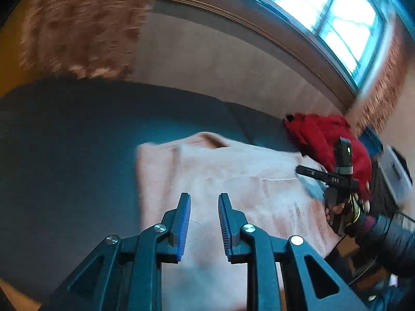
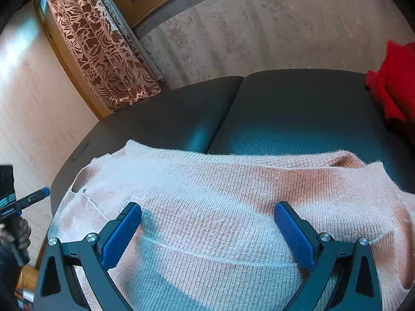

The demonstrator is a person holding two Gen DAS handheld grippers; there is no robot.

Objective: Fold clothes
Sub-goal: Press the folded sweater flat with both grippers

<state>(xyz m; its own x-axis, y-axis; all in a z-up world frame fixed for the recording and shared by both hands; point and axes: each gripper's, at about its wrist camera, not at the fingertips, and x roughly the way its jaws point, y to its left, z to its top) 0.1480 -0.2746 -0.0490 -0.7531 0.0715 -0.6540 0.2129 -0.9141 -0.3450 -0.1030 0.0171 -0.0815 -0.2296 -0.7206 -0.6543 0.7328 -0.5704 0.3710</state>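
Observation:
A pale pink knit sweater (image 1: 233,181) lies flat on a dark padded table (image 1: 77,142). It also fills the lower right wrist view (image 2: 220,194). My left gripper (image 1: 204,199) hovers over the sweater's near part, its jaws a small gap apart with nothing between them. My right gripper (image 2: 207,223) is wide open and empty just above the sweater. It also shows in the left wrist view (image 1: 311,172) at the sweater's right edge, held by a hand.
A red garment (image 1: 326,140) is heaped at the table's far right, also in the right wrist view (image 2: 394,83). A wall, a patterned curtain (image 2: 103,51) and a window (image 1: 337,13) stand behind the table.

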